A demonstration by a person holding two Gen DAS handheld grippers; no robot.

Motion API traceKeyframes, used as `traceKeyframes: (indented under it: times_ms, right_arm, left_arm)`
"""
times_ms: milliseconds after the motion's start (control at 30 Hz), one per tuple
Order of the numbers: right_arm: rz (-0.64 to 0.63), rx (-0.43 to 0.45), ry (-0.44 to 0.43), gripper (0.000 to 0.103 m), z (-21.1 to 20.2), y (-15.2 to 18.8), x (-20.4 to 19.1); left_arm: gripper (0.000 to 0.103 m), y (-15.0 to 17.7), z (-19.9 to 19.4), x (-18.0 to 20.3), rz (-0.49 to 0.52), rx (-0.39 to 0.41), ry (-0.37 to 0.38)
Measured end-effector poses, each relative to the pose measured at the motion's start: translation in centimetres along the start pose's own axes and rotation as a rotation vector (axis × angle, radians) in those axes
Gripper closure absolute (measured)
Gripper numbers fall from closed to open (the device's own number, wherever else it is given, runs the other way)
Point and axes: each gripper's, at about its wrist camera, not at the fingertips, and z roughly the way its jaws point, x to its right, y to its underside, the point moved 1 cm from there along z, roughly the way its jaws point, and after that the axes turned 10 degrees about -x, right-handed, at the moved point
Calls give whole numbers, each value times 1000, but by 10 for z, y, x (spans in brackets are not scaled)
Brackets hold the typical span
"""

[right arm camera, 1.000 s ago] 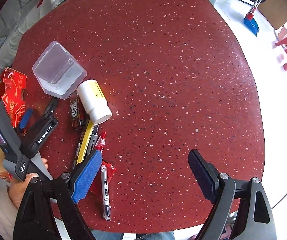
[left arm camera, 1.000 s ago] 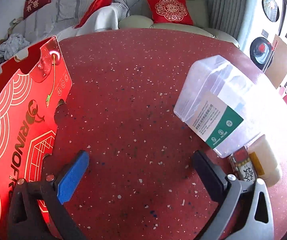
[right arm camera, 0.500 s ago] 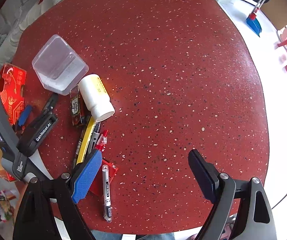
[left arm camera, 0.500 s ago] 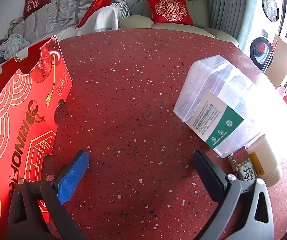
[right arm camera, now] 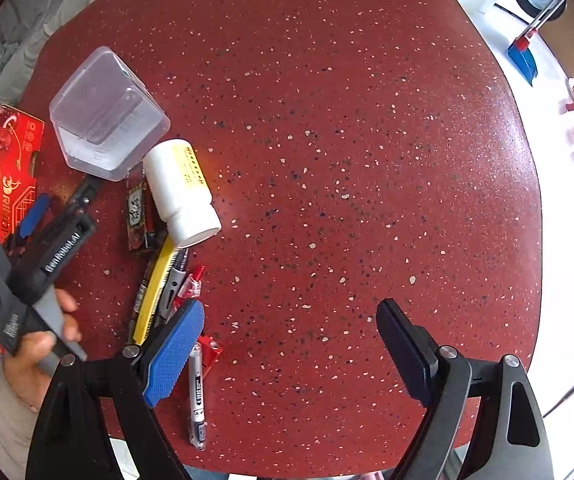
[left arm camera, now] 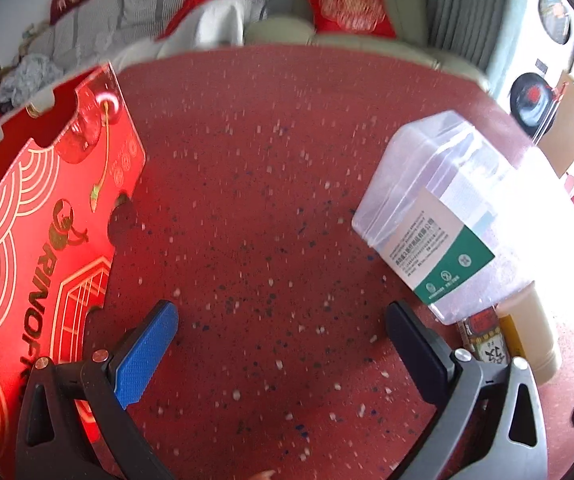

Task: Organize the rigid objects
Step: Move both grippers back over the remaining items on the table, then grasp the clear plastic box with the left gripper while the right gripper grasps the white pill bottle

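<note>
On the table (right arm camera: 327, 120), a bottle (right arm camera: 181, 192) is being flanked by a container (right arm camera: 105, 116) behind and pens (right arm camera: 159, 280) in front.

Words on the things on the table

The flat red cardboard box (left arm camera: 43, 248) had gold letters "RINO". The black left gripper (right arm camera: 61, 216) said "GenRobot.AI" in white. The clear plastic tub's (left arm camera: 443, 208) green-and-white label was too small to read.
</note>
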Motion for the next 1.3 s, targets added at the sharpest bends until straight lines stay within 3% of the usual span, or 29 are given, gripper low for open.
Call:
traceKeyframes:
  times_ms: [67,133,233,333,433,533,700,867,1033,1300]
  right_arm:
    - [3,3,-6,14,-1,0,-1]
    - [-2,8,-12,14,-1,0,-4]
    - [-10,21,-18,14,-5,-3,-11]
    - [4,34,-41,14,-12,-8,-15]
    - [13,51,-44,14,-18,-19,-16]
    - [-1,65,-24,14,-20,-28,-17]
    - [-3,56,-8,14,-16,-38,-9]
    - [20,48,-34,14,-13,-38,9]
    - [-39,45,-13,14,-2,-48,5]
    - [-205,34,-4,14,19,-84,-32]
  left_arm:
    - [0,-5,1,5,10,-98,15]
    - [0,-1,-7,15,24,-136,46]
    - [0,-2,-26,21,11,-160,62]
    - [0,-9,-37,18,-63,-195,93]
    - [0,-30,-49,8,-175,-199,104]
    - [0,-54,-50,9,-204,-179,76]
    - [0,-99,-31,23,-192,-197,56]
    - [0,-125,8,51,-209,-270,14]
    - [0,-129,51,59,-210,-355,-39]
    - [0,-138,91,58,-199,-407,-89]
